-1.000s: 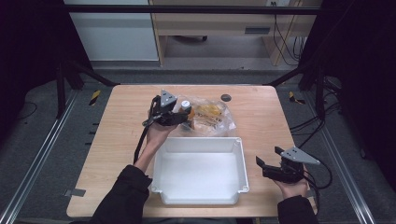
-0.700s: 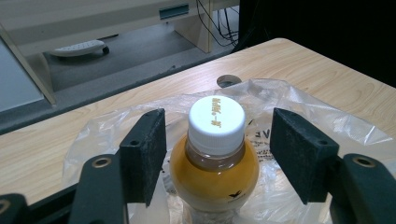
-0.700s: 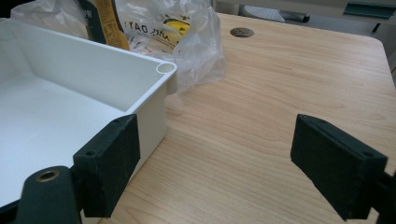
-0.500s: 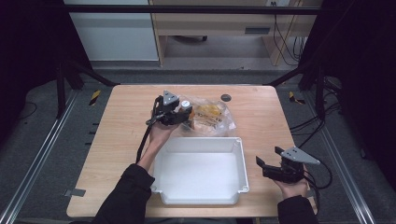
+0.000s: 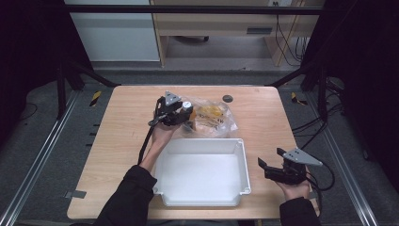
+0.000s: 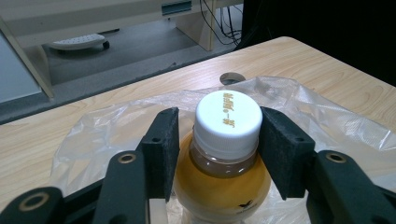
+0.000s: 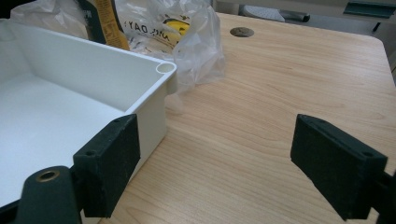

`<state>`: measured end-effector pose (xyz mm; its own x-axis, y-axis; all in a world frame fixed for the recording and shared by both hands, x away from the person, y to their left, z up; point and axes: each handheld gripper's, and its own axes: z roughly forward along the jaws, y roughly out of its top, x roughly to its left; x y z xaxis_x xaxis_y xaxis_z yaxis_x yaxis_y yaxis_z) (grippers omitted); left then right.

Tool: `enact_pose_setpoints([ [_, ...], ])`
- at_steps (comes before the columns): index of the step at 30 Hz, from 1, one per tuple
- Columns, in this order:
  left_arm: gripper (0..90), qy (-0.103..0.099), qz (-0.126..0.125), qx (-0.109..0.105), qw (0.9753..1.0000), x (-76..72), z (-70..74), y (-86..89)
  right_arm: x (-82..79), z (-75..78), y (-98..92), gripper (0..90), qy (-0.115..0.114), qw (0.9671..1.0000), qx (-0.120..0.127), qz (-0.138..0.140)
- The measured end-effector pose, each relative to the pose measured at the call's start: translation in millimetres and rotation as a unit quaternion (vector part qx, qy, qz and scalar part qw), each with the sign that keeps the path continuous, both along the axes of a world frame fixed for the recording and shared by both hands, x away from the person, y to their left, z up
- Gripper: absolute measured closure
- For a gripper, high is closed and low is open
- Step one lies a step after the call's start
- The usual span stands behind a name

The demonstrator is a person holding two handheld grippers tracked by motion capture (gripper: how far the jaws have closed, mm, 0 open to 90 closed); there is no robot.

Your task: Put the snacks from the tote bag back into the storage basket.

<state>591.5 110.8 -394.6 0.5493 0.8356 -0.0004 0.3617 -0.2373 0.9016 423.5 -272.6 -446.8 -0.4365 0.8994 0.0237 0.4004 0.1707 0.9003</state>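
Surface: wooden desk (image 5: pixel 117 141) on a dark frame, grey floor and pale cabinets at the far side
Container: white bin (image 5: pixel 202 172) at the near centre of the desk, nothing seen inside it
Bag: clear plastic bag (image 5: pixel 214 117) just beyond the bin's far rim, yellow-printed packets showing through it
Item in hand: bottle (image 6: pixel 224 163) of amber drink with a white cap, standing upright at the left edge of the bag, just far of the bin
Left hand-held gripper (image 6: pixel 219 140): jaws set either side of the bottle's neck below the cap, pads at or almost at it; whether they press on it cannot be told
Right hand-held gripper (image 7: pixel 215 161): jaws wide apart, nothing between them, low over bare desk just right of the bin's near right corner
Progress: early, by the look of it; bottle bracketed but not lifted; bin unfilled
Left to do: probably close fully, raise the bottle, carry it near and set it in the bin
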Motion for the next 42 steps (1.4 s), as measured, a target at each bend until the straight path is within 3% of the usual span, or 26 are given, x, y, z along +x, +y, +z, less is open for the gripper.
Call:
enact_pose_setpoints([
  [14, 51.4, -0.004, 0.004, 0.003, 1.0, 2.4, -3.4, -6.3, -0.2, 0.1, 0.1, 15.9, 0.0, 1.0, 0.001, 0.0],
  [18, 54.4, -0.006, 0.009, -0.003, 0.9999, 2.4, -3.1, -7.4, -0.2, 0.1, 0.1, 16.0, 0.0, 1.0, 0.001, 0.0],
  [21, 57.6, -0.013, 0.012, 0.005, 0.9998, 1.5, -2.8, -9.4, -0.2, 0.1, 0.1, 16.0, 0.0, 1.0, 0.001, 0.0],
  [42, 58.6, -0.014, 0.025, 0.004, 0.9996, 0.6, -2.3, -10.8, 0.3, -0.1, -1.1, 16.1, 0.0, 1.0, 0.002, -0.001],
])
